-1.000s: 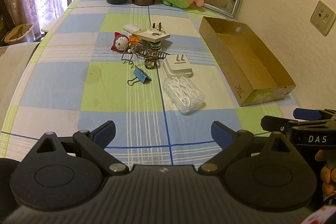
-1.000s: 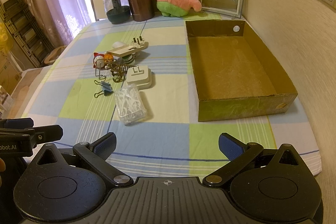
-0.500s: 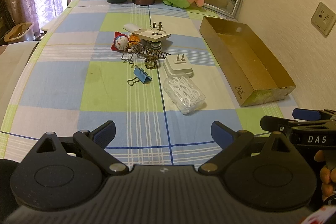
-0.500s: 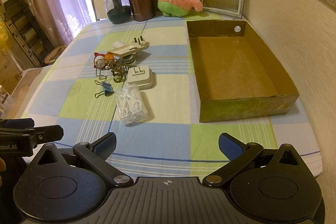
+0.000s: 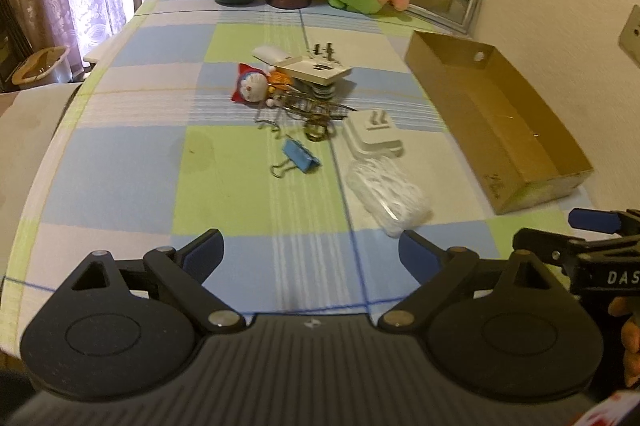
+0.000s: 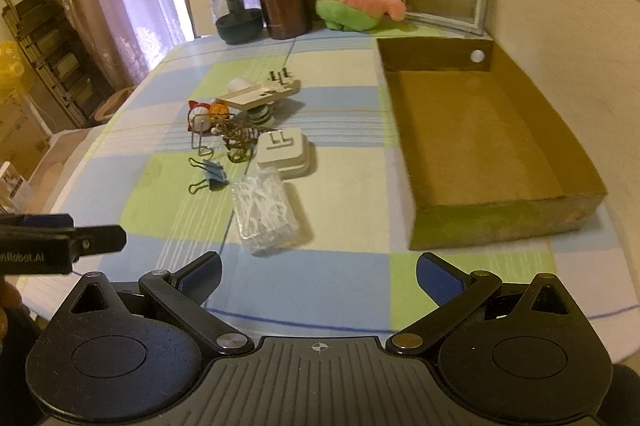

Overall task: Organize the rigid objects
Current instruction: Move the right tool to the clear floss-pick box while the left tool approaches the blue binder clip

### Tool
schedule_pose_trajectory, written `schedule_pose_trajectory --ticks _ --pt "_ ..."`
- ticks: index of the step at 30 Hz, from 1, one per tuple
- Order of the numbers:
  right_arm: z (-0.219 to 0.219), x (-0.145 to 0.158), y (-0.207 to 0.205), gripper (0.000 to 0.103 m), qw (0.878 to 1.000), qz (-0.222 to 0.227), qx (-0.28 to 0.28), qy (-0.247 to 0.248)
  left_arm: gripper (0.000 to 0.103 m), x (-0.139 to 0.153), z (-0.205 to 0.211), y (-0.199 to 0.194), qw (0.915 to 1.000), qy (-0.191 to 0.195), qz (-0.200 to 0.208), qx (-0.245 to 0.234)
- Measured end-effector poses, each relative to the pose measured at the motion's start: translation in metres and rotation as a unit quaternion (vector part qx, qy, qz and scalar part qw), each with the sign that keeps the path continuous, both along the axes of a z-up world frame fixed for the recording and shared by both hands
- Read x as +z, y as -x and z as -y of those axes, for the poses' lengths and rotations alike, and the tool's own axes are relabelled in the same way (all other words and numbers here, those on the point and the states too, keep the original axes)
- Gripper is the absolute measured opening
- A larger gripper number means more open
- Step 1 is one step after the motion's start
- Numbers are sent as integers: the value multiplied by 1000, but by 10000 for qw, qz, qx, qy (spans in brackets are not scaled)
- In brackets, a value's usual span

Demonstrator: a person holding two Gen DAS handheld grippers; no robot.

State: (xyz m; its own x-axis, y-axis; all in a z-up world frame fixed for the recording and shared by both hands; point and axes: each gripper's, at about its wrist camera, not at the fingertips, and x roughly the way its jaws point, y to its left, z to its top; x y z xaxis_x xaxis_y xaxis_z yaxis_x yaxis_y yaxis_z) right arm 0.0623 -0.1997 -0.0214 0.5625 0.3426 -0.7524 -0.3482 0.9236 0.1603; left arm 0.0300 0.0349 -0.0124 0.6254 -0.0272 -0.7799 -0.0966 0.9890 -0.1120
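The small rigid things lie in a loose heap in the middle of the counter. Nearest to the grippers is a clear case with white picks inside, and just behind it, touching or almost touching, is a white plug with its prongs up. Left of these lies a blue clip, a little apart from the heap. Farther back there is a wire tangle, a round toy, and a beige adapter which rests tilted on top of something striped, so it looks not very stable.

The box stands open and empty to the right of the heap, with its long side along the wall. I think it is put there to receive the things, close enough for short carries.

The left gripper and the right gripper both hover low over the near edge of the counter. The jaws of both are spread wide and hold nothing. The sorting seems not yet begun. The case is probably the easiest first pick, because it lies closest and free on its near sides.
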Motion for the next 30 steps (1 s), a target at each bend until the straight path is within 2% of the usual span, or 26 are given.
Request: schedule_pose_trajectory --ticks 9,14,17,20,24,30 --pt "-34 -22 -24 101 9992 168 351 -34 95 -14 -44 -38 9998 194 66 -16" --pt "-50 -35 -39 101 9983 297 504 -8 96 -22 -52 -57 9992 -97 264 -269" --pt "-60 -45 -46 100 9977 335 587 61 96 -29 -56 -64 9976 -137 469 -493" --pt "-68 -55 -51 100 9970 365 673 100 96 -38 -59 -72 9965 -246 487 -639" --pt "-76 -68 -58 93 9961 372 770 213 96 -51 -60 -80 9944 -424 417 -868" --pt "-86 -84 -67 86 9946 401 892 351 96 -67 -62 -85 9927 -393 365 -1080"
